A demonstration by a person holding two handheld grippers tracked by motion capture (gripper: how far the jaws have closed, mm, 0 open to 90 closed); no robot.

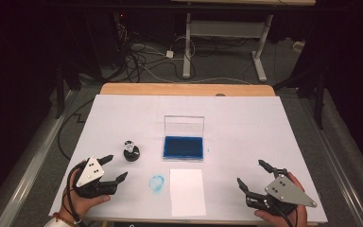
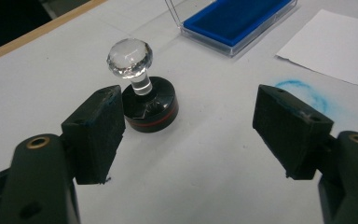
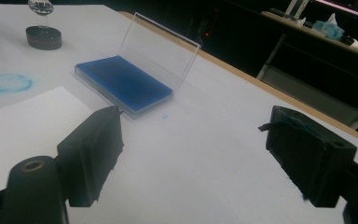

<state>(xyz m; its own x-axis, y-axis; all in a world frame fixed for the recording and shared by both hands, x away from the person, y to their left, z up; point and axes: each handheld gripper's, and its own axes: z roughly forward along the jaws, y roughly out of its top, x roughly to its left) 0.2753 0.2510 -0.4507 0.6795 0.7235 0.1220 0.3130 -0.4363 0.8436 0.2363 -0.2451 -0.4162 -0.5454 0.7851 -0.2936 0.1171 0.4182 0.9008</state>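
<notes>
A stamp (image 1: pixel 131 151) (image 2: pixel 142 93) (image 3: pixel 43 31) with a black round base and a clear faceted knob stands upright on the white table cover. A blue ink pad (image 1: pixel 183 147) (image 2: pixel 240 21) (image 3: pixel 123 83) lies to its right with its clear lid raised. A white sheet of paper (image 1: pixel 187 191) (image 2: pixel 338 46) (image 3: pixel 25 126) lies near the front edge, a round blue ink mark (image 1: pixel 156 183) (image 2: pixel 303 91) (image 3: pixel 7 83) to its left. My left gripper (image 1: pixel 114 169) (image 2: pixel 189 135) is open just short of the stamp, apart from it. At the front right my right gripper (image 1: pixel 254 176) (image 3: pixel 193 154) is open and holds nothing.
The white cover (image 1: pixel 246 123) lies over a wooden table whose far edge (image 1: pixel 184 89) shows. Beyond it are a desk frame (image 1: pixel 227 42) and floor cables (image 1: pixel 142 56). Dark shelving (image 3: pixel 307 56) stands past the table in the right gripper view.
</notes>
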